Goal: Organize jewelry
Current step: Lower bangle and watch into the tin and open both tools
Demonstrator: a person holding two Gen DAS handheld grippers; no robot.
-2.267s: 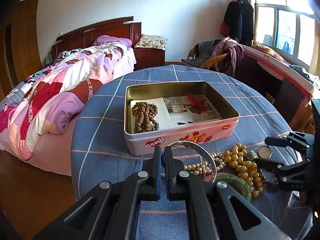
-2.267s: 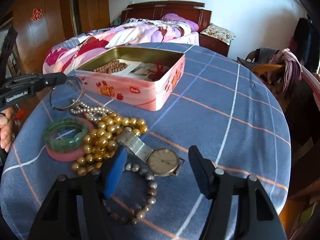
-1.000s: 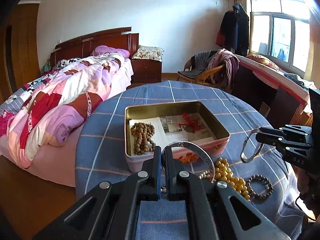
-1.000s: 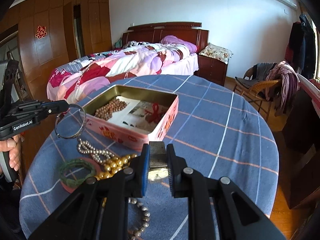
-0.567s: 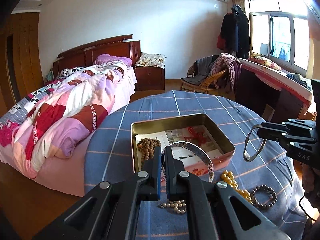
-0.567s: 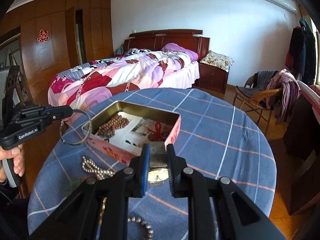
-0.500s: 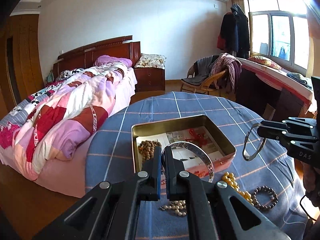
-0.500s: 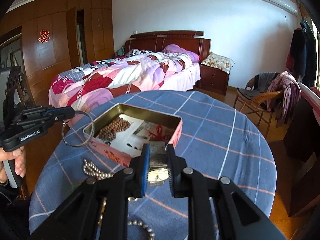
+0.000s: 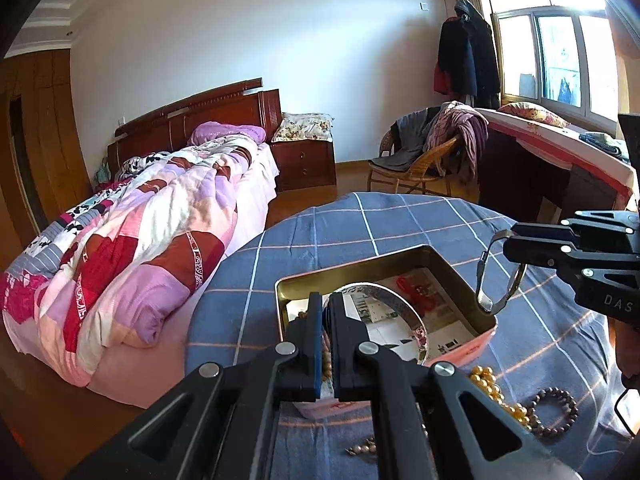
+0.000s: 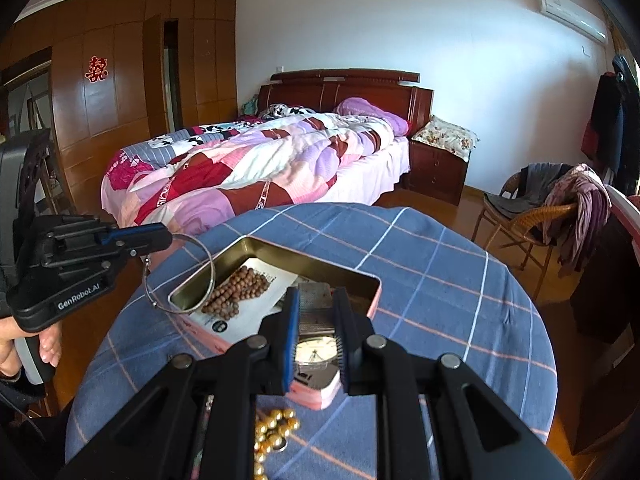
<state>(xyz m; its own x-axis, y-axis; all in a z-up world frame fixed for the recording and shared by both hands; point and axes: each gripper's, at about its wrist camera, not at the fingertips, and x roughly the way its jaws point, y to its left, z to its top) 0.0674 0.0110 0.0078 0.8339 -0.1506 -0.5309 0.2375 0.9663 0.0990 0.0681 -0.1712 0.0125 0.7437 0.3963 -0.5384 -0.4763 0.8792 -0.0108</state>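
My left gripper (image 9: 326,308) is shut on a thin silver bangle (image 9: 416,324), which hangs over the near left part of the open pink tin (image 9: 460,280). In the right wrist view the left gripper (image 10: 160,240) holds that bangle (image 10: 211,266) at the tin's left corner. My right gripper (image 10: 316,304) is shut on the metal band of a wristwatch (image 10: 316,350), above the tin's (image 10: 372,280) near wall. From the left wrist view, the right gripper (image 9: 510,240) has the watch (image 9: 482,276) dangling over the tin's right edge. Brown beads (image 10: 236,292) and papers lie inside.
On the blue checked tablecloth (image 9: 400,216), near the tin, lie gold beads (image 9: 488,384), a dark bead bracelet (image 9: 556,412) and pearls (image 9: 360,450). A bed (image 9: 160,220) stands to the left, a wicker chair (image 9: 420,160) behind, a desk (image 9: 560,160) to the right. A hand (image 10: 48,344) grips the left handle.
The right gripper closed on the watch and lifted it off the cloth. Both grippers have since risen and moved forward over the tin, each keeping its hold.
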